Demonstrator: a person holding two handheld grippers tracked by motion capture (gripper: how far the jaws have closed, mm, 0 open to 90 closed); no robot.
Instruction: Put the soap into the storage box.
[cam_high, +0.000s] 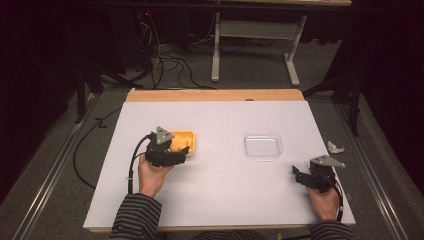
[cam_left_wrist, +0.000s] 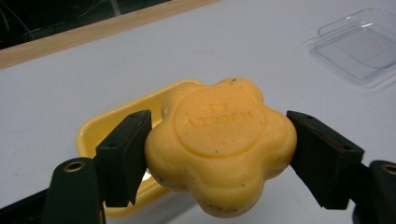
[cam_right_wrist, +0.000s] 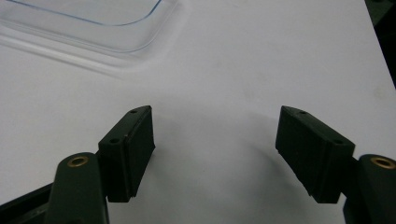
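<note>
A flower-shaped orange soap (cam_left_wrist: 219, 149) hangs between the black jaws of my left gripper (cam_left_wrist: 219, 156), which press on both its sides, just above the yellow dish (cam_left_wrist: 100, 128). From above, the left gripper (cam_high: 186, 150) sits over the yellow dish (cam_high: 187, 136) at the table's left middle. A clear plastic tray (cam_high: 263, 145) lies right of centre, also seen at the upper right in the left gripper view as the clear tray (cam_left_wrist: 362, 44). My right gripper (cam_high: 296, 174) rests near the table's right edge; its jaws (cam_right_wrist: 215, 154) stand apart over bare white tabletop, below the clear tray (cam_right_wrist: 88, 21).
The white tabletop (cam_high: 220, 190) has a wooden strip (cam_high: 215, 95) along its far edge. A small crumpled white scrap (cam_high: 335, 147) lies off the right side. Cables and a desk frame (cam_high: 255, 45) stand on the floor beyond the table.
</note>
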